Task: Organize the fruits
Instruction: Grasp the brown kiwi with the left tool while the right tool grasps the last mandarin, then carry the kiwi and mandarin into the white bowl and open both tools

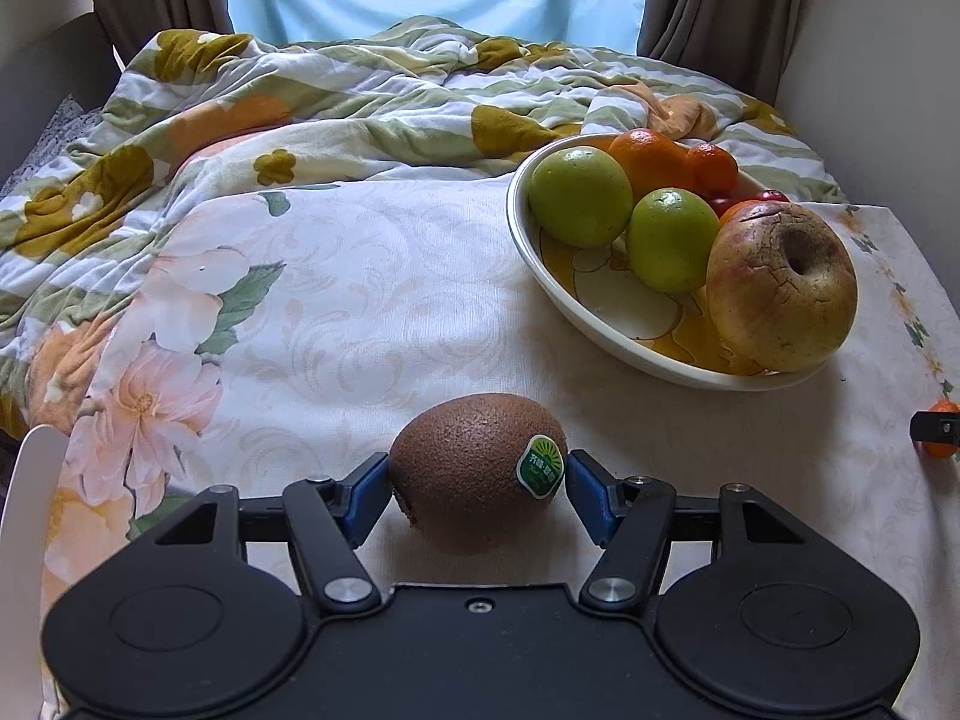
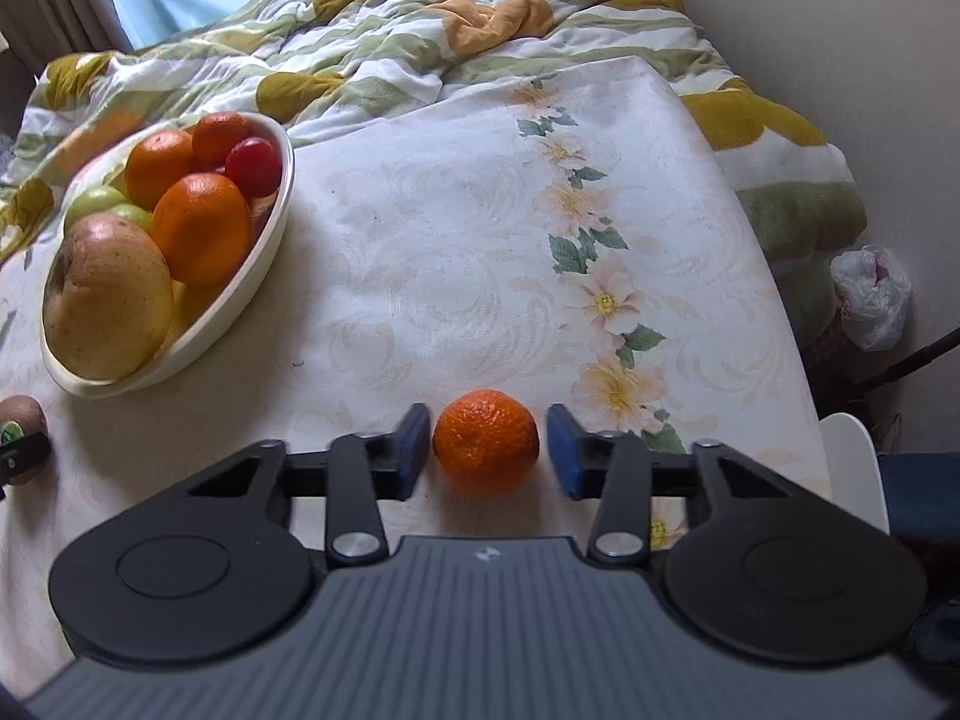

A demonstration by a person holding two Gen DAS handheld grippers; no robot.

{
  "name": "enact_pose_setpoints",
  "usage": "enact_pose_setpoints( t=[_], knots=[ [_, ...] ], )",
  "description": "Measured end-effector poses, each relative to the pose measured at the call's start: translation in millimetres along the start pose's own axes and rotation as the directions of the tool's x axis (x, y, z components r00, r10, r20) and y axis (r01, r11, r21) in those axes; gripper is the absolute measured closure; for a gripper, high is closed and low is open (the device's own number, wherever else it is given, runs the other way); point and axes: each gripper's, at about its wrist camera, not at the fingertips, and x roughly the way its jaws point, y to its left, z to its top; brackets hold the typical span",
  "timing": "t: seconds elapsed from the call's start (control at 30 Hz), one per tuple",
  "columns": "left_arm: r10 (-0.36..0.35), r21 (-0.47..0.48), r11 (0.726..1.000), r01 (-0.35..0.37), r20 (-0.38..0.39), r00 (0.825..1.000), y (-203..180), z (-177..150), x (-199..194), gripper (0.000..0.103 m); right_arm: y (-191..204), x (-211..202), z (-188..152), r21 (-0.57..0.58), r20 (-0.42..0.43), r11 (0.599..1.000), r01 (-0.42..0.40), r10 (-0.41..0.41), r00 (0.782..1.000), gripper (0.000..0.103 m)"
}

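Note:
A brown kiwi (image 1: pixel 474 471) with a green sticker lies on the floral cloth, and my left gripper (image 1: pixel 478 474) is shut on it, a blue pad pressing each side. A small mandarin (image 2: pixel 485 441) sits between the pads of my right gripper (image 2: pixel 489 441); the left pad is at its skin and a thin gap shows at the right pad, so the gripper is open. The cream bowl (image 1: pixel 522 228) (image 2: pixel 287 192) holds a blotchy apple (image 1: pixel 780 288), two green fruits, oranges and a cherry tomato (image 2: pixel 255 165). The bowl lies between the two grippers, farther from me.
A crumpled floral quilt (image 1: pixel 300 96) is heaped behind the cloth. A wall and a white plastic bag (image 2: pixel 873 294) are off the right edge. White chair parts (image 1: pixel 30 510) (image 2: pixel 852 462) flank the near corners. Bare cloth lies left of the bowl.

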Motion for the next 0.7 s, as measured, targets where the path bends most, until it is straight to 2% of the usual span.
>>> enact_pose_setpoints(
  t=[0.07,0.43,0.7],
  knots=[
    [-0.003,-0.004,1.0,0.003,0.005,1.0,-0.2,-2.2,-3.4,0.036,3.8,-1.7,-1.2,-0.025,-0.004,1.0,0.019,-0.019,1.0,0.052],
    [0.013,-0.041,0.999,-0.01,0.064,0.998,-1.3,-7.2,-44.1,0.036,7.9,-24.1,-7.8,-0.054,0.02,0.998,-0.028,0.029,0.999,0.052],
    [0.047,-0.072,0.997,-0.038,0.138,0.989,0.6,-6.0,-84.1,0.036,17.6,-57.4,-0.5,-0.117,0.079,0.991,-0.064,0.074,0.994,0.052]
  ],
)
